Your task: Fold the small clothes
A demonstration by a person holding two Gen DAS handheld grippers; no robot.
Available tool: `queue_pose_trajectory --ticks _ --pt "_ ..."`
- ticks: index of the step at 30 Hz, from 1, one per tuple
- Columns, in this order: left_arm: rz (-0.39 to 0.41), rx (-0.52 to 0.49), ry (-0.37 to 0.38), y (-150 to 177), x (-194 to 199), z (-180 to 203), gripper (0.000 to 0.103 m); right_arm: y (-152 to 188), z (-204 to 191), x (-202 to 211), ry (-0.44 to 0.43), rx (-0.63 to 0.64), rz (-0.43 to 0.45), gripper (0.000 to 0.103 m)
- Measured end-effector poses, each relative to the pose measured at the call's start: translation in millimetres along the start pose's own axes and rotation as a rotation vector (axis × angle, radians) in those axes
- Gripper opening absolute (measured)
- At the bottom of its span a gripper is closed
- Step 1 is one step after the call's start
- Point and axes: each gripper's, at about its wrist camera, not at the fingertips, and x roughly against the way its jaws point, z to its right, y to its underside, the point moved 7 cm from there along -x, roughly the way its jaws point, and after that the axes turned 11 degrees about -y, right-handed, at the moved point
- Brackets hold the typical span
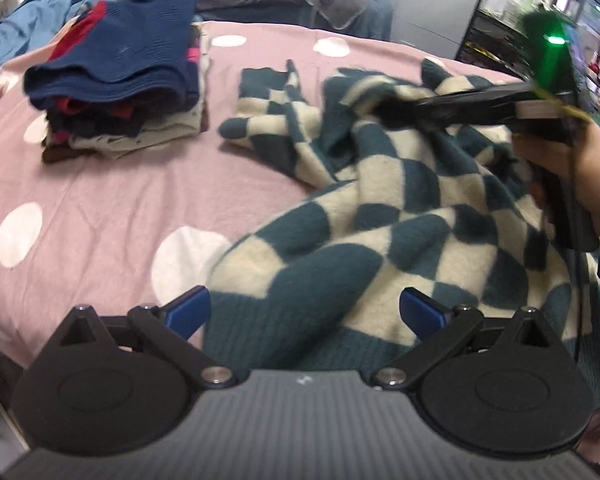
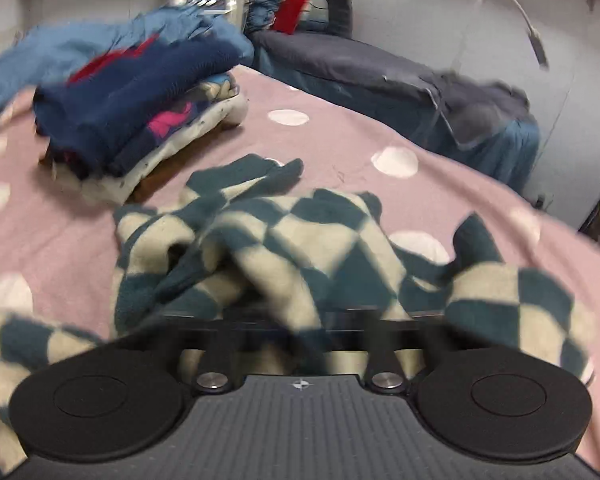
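We spread the checked sweater [image 1: 380,216] on the bed [image 1: 100,200], right tongs [image 1: 384,109] clamped on it, left tongs [image 1: 304,312] apart, needing its hem next.

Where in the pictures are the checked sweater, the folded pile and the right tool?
checked sweater [image 1: 320,240]: left wrist view, on its front panel.
folded pile [image 1: 120,92]: left wrist view, on the navy top garment.
right tool [image 1: 384,109]: left wrist view, at its tips, shut on sweater cloth.

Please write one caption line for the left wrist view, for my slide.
Left tongs open over the checkered sweater; right tongs shut on it, beside the folded pile.
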Motion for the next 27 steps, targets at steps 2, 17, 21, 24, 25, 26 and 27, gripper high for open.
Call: queue_pose_trajectory --ticks 2,17,21,24,25,26,27 --pt "-0.001 0.017 -0.001 -1.4 0.2 -3.0 0.103 -5.2 18.7 34.0 0.067 -0.020 0.067 0.014" --pt "0.023 -0.078 0.026 -19.7 -6.2 49.9 0.103 112.6 217.5 283.4 0.560 -0.392 0.132 0.015" --pt "0.016 -0.113 0.048 -21.9 -5.6 67.8 0.103 143.8 200.4 260.1 0.450 -0.483 0.086 0.044" --pt "0.037 -0.142 0.041 -24.0 -1.7 75.9 0.103 151.6 178.8 260.1 0.449 -0.612 0.118 0.090" --pt "0.040 -0.149 0.034 -24.0 -1.2 76.9 0.103 151.3 168.9 263.7 0.459 -0.656 0.149 0.097" --pt "0.040 -0.156 0.026 -24.0 -1.9 76.8 0.103 146.3 154.8 262.0 0.428 -0.665 0.182 0.101" --pt "0.038 -0.160 0.019 -23.8 -3.0 76.4 0.103 140.7 142.8 265.0 0.363 -0.634 0.205 0.101"
